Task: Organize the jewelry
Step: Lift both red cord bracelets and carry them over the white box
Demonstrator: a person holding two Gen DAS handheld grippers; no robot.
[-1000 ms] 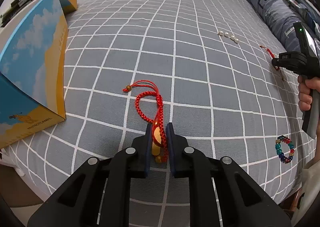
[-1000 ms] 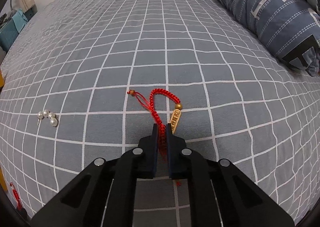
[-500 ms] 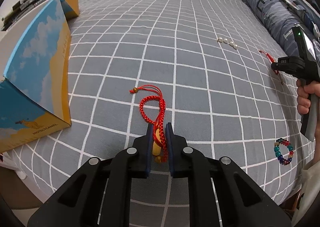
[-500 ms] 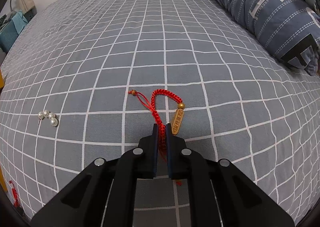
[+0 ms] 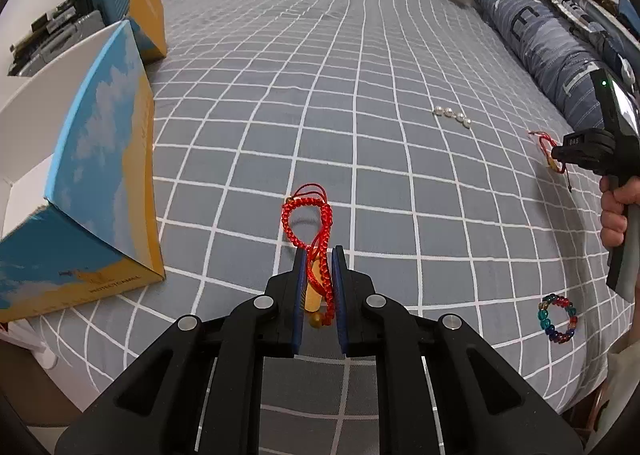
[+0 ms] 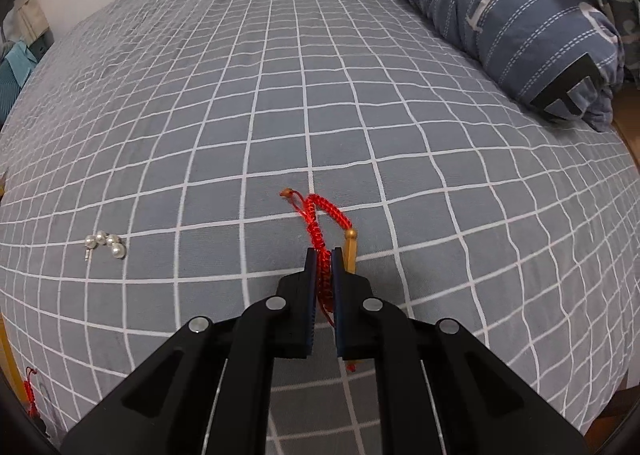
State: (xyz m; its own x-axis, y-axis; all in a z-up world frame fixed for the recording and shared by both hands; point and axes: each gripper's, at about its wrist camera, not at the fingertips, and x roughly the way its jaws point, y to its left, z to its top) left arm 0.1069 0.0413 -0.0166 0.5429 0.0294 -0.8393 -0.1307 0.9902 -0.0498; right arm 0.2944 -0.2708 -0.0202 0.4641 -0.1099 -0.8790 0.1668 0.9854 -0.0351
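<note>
My left gripper is shut on a red braided bracelet with a gold charm, lifted above the grey checked bed. My right gripper is shut on a second red braided bracelet with a gold charm, also held above the bed. The right gripper also shows in the left wrist view at the far right with its bracelet. A pearl clip lies on the bed further back; it also shows in the right wrist view. A multicoloured bead ring lies near the right front edge.
An open blue and yellow cardboard box stands on the bed's left side. A folded blue quilt lies along the bed's far right. Suitcases and clutter sit beyond the box. The bed's front edge is close below both grippers.
Both grippers have risen with their bracelets, which now hang off the bed. The left one has drawn back and the box looks further left.
</note>
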